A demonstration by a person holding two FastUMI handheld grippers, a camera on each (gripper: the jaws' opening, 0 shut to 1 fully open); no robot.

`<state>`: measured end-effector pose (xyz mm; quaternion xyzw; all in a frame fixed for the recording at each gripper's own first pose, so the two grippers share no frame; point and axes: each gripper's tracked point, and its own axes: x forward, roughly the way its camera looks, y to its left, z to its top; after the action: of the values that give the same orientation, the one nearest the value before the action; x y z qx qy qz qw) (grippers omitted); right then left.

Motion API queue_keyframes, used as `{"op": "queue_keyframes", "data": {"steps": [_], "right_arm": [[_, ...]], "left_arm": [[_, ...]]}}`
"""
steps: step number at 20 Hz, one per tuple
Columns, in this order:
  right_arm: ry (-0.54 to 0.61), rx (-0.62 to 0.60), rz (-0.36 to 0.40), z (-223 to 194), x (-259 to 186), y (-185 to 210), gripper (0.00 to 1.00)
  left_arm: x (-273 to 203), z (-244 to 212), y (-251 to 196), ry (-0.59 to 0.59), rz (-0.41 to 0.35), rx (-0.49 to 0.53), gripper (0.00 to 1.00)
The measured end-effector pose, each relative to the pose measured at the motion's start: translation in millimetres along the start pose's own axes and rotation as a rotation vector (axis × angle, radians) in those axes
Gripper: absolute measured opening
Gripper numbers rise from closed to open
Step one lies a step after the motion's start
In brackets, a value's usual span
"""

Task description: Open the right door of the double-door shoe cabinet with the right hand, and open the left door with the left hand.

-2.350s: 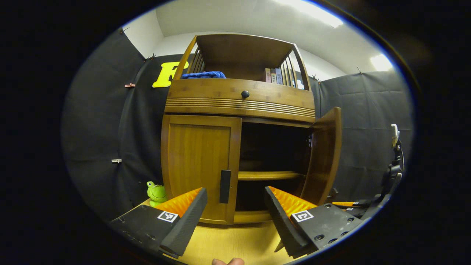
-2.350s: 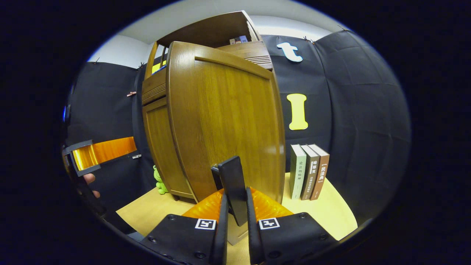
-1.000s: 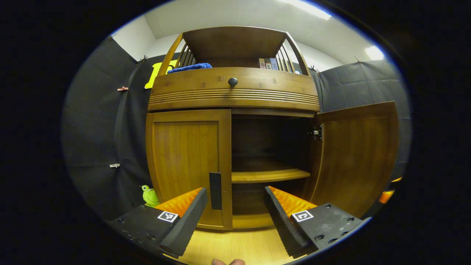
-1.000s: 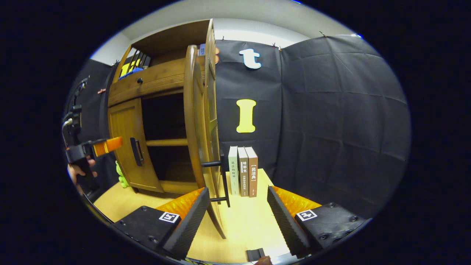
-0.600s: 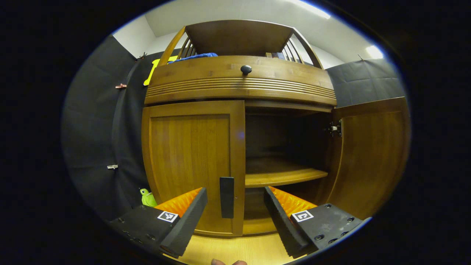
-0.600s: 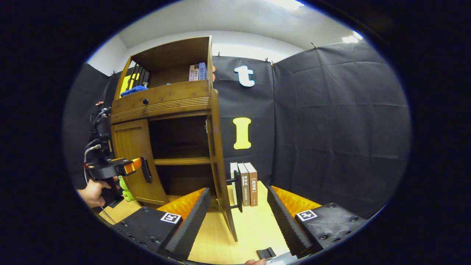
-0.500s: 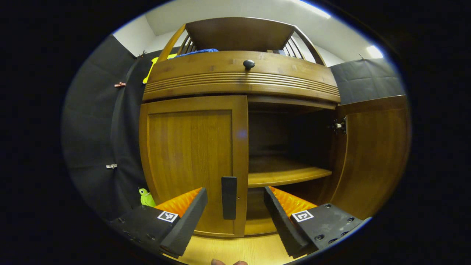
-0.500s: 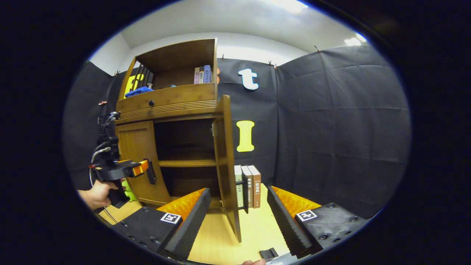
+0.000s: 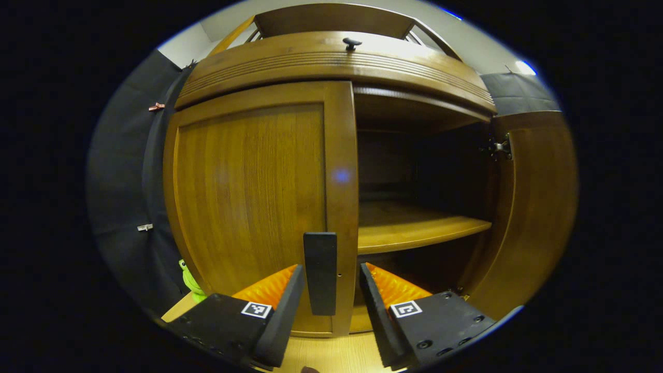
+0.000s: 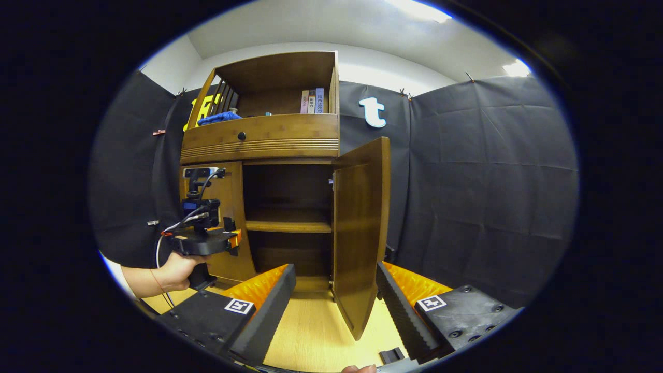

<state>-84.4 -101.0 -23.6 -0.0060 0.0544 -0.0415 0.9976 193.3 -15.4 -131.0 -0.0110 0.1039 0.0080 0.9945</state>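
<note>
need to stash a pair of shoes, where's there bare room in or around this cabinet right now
Free: the pale wooden shelf board behind the open right wooden door, the dark bay below it, and the light tabletop before the cabinet. Crowded: the closed left wooden door, where the left gripper brackets its black bar handle.

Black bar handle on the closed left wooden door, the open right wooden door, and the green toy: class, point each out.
Black bar handle [image 9: 320, 272]: left gripper view, middle of the bar.
Open right wooden door [image 10: 357, 238]: right gripper view, inner face.
Green toy [image 9: 189, 282]: left gripper view, its body.
</note>
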Motion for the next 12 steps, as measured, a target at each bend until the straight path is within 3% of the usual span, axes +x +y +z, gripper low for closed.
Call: {"op": "queue_keyframes", "data": {"steps": [2,4,5,7,12], "right_arm": [[-0.009,-0.006,-0.014,1.6,-1.0,1.5,0.94],[-0.011,-0.016,-0.027,0.6,-1.5,1.7,0.99],[-0.009,-0.017,-0.032,0.6,-0.8,1.4,0.94],[-0.004,-0.015,-0.039,-1.8,-1.5,-0.3,0.99],[0.002,0.002,-0.052,-3.2,-2.7,-3.6,0.94]], "left_arm": [[6.4,-0.8,2.6,0.001,0.003,-0.022,0.61],[11.3,-4.0,7.4,0.012,0.010,-0.032,0.54],[16.9,-6.3,6.8,0.019,-0.001,-0.046,0.47],[21.3,-5.4,5.7,0.019,-0.001,-0.037,0.39],[16.8,-7.2,7.4,0.016,-0.012,0.018,0.34]]}}
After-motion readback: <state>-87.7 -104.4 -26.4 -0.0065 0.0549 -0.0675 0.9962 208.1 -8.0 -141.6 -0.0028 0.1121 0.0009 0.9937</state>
